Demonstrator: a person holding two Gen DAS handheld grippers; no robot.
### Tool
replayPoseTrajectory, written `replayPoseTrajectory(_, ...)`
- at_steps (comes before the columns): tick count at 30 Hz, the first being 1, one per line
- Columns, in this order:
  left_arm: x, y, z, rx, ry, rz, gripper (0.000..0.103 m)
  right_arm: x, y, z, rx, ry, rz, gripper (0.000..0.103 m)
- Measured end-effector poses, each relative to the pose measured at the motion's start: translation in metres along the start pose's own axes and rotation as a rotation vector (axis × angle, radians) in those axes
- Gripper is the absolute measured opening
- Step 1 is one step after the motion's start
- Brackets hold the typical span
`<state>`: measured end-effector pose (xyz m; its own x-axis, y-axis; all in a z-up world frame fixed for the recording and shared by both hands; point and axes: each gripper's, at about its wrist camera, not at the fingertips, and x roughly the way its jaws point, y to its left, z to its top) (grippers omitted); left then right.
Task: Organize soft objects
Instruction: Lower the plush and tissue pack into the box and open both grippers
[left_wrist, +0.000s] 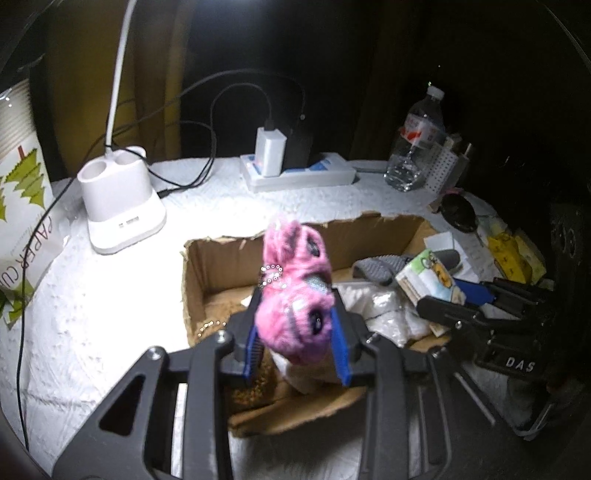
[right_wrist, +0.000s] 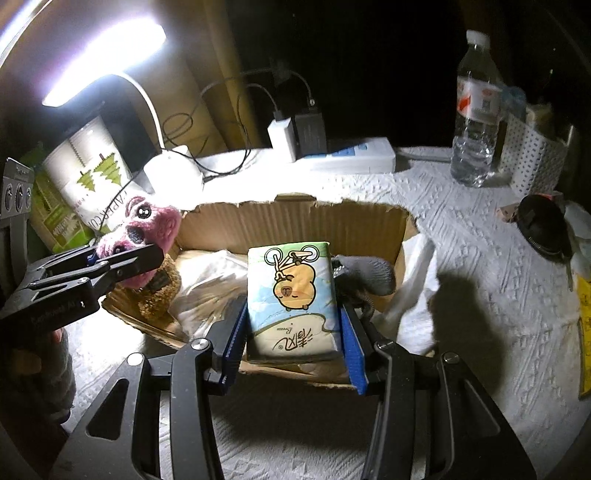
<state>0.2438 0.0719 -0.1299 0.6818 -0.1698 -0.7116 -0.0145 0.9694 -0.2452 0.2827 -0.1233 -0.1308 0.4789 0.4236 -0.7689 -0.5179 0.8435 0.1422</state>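
Left wrist view: your left gripper (left_wrist: 297, 334) is clamped on the pink plush toy (left_wrist: 293, 291), held over the cardboard box (left_wrist: 218, 266). Right wrist view: your right gripper (right_wrist: 293, 332) is clamped on the tissue pack (right_wrist: 293, 299), above that box's near edge beside a grey glove (right_wrist: 369, 275).

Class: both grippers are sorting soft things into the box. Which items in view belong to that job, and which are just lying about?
Job: pink plush toy in left gripper; tissue pack in right gripper; cardboard box.
Lying about: water bottle; power strip; desk lamp; paper cups.
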Motion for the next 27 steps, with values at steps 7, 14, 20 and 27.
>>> replayPoseTrajectory(7,0.020,0.004,0.000,-0.006,0.040,0.013,0.035,0.012,-0.004,0.000,0.015,0.024,-0.002,0.049)
replayPoseTrajectory(14,0.022,0.000,0.002,0.002,0.048,0.016,0.051,0.013,-0.007,0.001,0.026,0.023,0.003,0.049)
replayPoseTrajectory(20,0.016,0.000,0.002,0.002,0.033,0.030,0.052,0.011,-0.007,0.000,0.030,0.024,0.000,0.049)
replayPoseTrajectory(27,0.002,-0.001,-0.001,0.003,0.012,0.035,0.052,0.003,-0.004,-0.002,0.032,0.015,-0.009,0.050)
